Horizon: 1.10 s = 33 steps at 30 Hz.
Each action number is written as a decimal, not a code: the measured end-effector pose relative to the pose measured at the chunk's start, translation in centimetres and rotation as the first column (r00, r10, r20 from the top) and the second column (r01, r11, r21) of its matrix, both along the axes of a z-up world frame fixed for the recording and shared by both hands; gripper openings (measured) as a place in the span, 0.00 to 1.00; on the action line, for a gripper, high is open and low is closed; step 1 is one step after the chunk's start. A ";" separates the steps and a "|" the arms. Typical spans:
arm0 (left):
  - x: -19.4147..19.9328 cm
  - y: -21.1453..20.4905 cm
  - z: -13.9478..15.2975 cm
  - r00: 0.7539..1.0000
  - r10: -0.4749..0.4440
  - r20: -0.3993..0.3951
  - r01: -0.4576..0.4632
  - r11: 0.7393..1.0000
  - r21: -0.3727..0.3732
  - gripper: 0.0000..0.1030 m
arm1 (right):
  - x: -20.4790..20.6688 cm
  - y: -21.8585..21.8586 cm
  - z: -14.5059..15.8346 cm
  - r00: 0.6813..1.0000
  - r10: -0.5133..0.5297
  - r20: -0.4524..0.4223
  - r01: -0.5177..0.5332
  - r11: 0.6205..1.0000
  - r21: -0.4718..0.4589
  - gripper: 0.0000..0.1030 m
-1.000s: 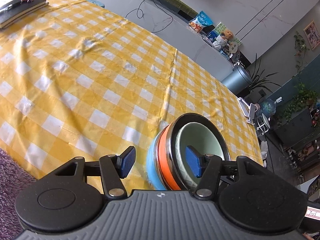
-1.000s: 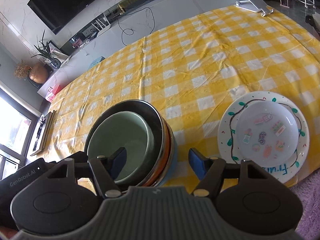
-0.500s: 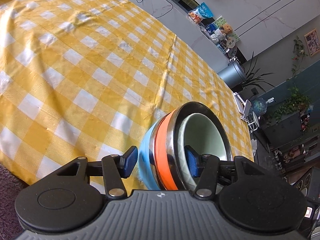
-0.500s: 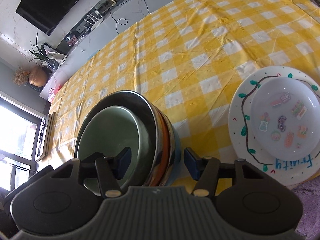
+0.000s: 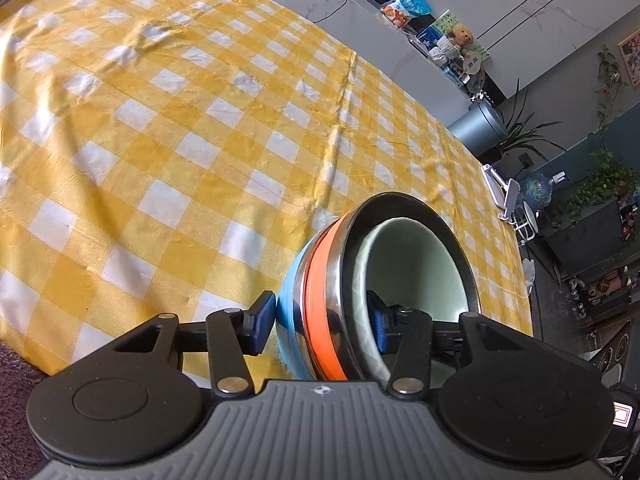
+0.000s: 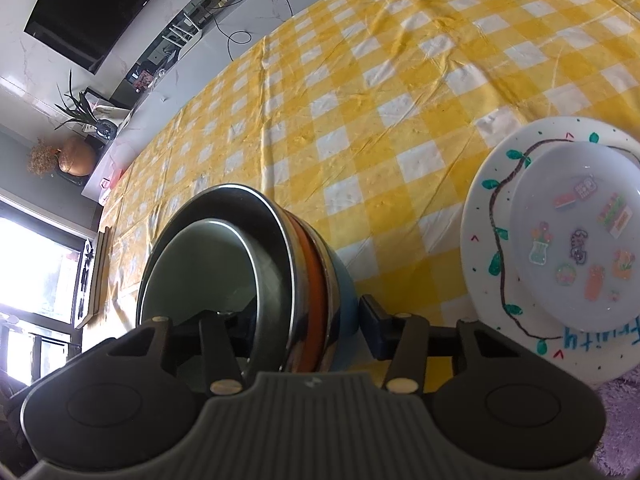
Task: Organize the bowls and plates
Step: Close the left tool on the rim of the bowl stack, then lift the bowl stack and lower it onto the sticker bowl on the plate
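the stack of bowls point(image 5: 340, 292) on the worktop point(image 5: 200, 140) is being straddled at opposite rims by the left claw point(image 5: 320, 322) and right claw point(image 6: 296, 328), both closing but not yet clamped, so a firm, even squeeze is called for before lifting.

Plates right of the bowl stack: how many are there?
2. A large white plate with a drawn vine lies on the tablecloth; a smaller stickered plate sits on it. Others may be hidden underneath.
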<state>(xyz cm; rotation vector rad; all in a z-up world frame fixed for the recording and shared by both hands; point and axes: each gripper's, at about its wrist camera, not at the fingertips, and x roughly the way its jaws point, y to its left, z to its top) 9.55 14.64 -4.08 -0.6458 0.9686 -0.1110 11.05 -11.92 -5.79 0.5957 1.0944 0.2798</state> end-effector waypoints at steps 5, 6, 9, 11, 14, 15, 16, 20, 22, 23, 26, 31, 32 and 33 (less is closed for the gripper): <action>0.2 -0.2 0.2 1.000 -0.013 -0.015 0.013 1.000 0.024 0.49 | 0.0 0.0 0.0 1.000 0.001 -0.005 -0.001 1.000 0.001 0.47; 0.2 -0.2 0.3 1.000 -0.013 -0.019 0.014 1.000 0.028 0.49 | 0.1 0.0 0.0 1.000 0.005 -0.002 -0.005 1.000 -0.004 0.47; 0.3 -0.3 0.4 1.000 -0.011 -0.027 0.012 0.999 0.035 0.48 | 0.1 0.1 0.1 1.000 0.006 -0.005 -0.006 1.000 -0.006 0.46; 0.3 -0.4 0.4 1.000 -0.011 -0.030 0.012 0.999 0.044 0.46 | 0.1 0.1 0.2 1.000 0.009 -0.004 -0.009 1.000 -0.010 0.46; 0.2 -0.5 0.5 0.999 -0.007 -0.031 0.009 0.998 0.055 0.45 | 0.1 0.1 0.3 1.000 0.009 -0.003 -0.009 1.000 -0.008 0.46; 0.2 -0.5 0.5 0.999 -0.005 -0.032 0.007 0.998 0.058 0.45 | 0.1 0.0 0.2 1.000 0.007 -0.004 -0.007 1.000 -0.005 0.45; 0.1 -0.5 0.6 0.999 -0.004 -0.032 0.006 0.998 0.062 0.45 | 0.0 0.0 0.2 1.000 0.006 -0.007 -0.006 1.000 -0.002 0.45; -0.2 -0.7 1.2 1.000 0.000 -0.026 0.002 0.996 0.084 0.45 | -0.2 -0.3 0.1 1.000 0.000 -0.022 0.000 1.000 0.027 0.44; -0.4 -0.9 1.7 1.000 -0.001 -0.021 0.004 0.996 0.094 0.45 | -0.4 -0.5 0.3 1.000 -0.001 -0.021 0.002 0.999 0.036 0.44; -0.6 -1.0 1.9 1.000 -0.002 -0.019 0.004 0.995 0.096 0.45 | -0.5 -0.6 0.4 1.000 -0.002 -0.018 0.003 0.999 0.040 0.44; -0.9 -1.5 2.6 1.000 -0.005 -0.011 0.006 0.995 0.102 0.45 | -1.1 -1.1 1.0 1.000 -0.007 -0.005 0.007 0.999 0.045 0.43; -1.4 -3.0 3.9 1.000 -0.026 0.005 0.026 0.993 0.113 0.45 | -2.1 -2.8 2.0 1.000 -0.027 -0.001 0.027 0.998 0.065 0.43; -1.4 -3.4 4.1 0.999 -0.032 0.007 0.031 0.993 0.110 0.45 | -2.3 -3.3 2.2 0.999 -0.032 0.003 0.032 0.997 0.065 0.43; -1.5 -3.9 4.3 0.999 -0.040 0.010 0.039 0.993 0.108 0.45 | -2.5 -3.8 2.5 0.999 -0.038 0.006 0.037 0.997 0.065 0.43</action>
